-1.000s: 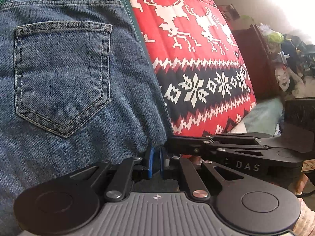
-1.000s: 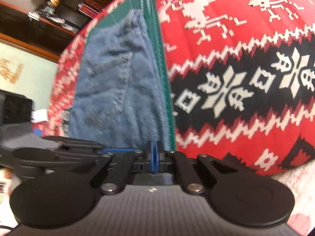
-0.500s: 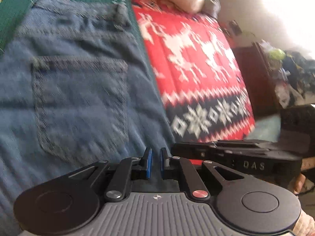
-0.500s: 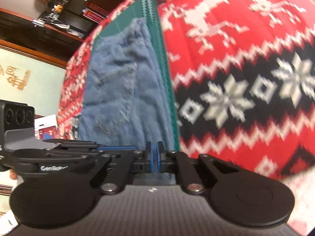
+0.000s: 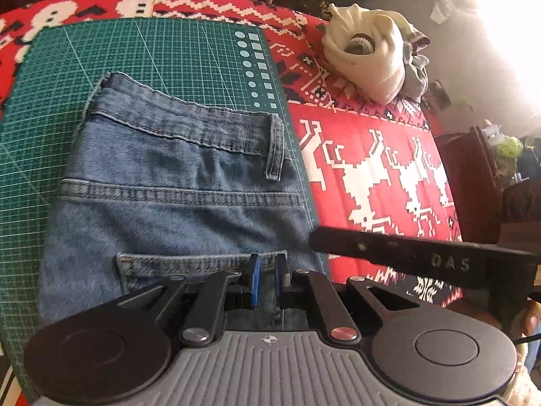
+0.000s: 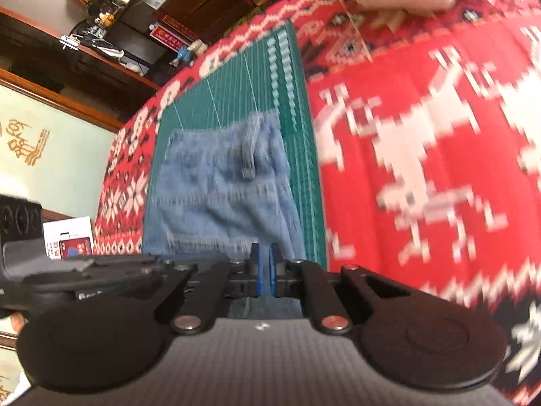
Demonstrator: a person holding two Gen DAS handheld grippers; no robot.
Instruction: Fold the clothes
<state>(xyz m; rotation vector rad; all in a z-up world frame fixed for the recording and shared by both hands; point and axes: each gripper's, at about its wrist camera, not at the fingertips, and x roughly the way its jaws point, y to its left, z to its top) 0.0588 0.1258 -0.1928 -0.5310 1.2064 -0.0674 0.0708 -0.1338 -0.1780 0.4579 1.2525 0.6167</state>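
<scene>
Blue jeans point(image 5: 175, 176) lie folded on a green cutting mat point(image 5: 152, 54), waistband and belt loop at the far end. My left gripper point(image 5: 267, 272) hangs over the back pocket's top edge, shut on a fold of the denim, which shows between its pads and behind them. In the right wrist view the jeans point(image 6: 219, 182) run along the mat's point(image 6: 230, 94) right side. My right gripper point(image 6: 265, 264) is shut on denim at the jeans' right edge. Its black body point(image 5: 422, 253) lies close beside the left gripper.
A red blanket with white reindeer point(image 5: 372, 169) covers the surface under the mat. A bundle of white cloth point(image 5: 368, 64) sits at its far end. Dark wooden furniture point(image 5: 473, 176) stands off the right side, and cluttered shelves point(image 6: 118, 17) stand beyond the far left.
Both grippers have travelled up the jeans from the back pocket toward the waistband, denim still in their pads. The waistband, the belt loop and bare mat beyond have come into view.
</scene>
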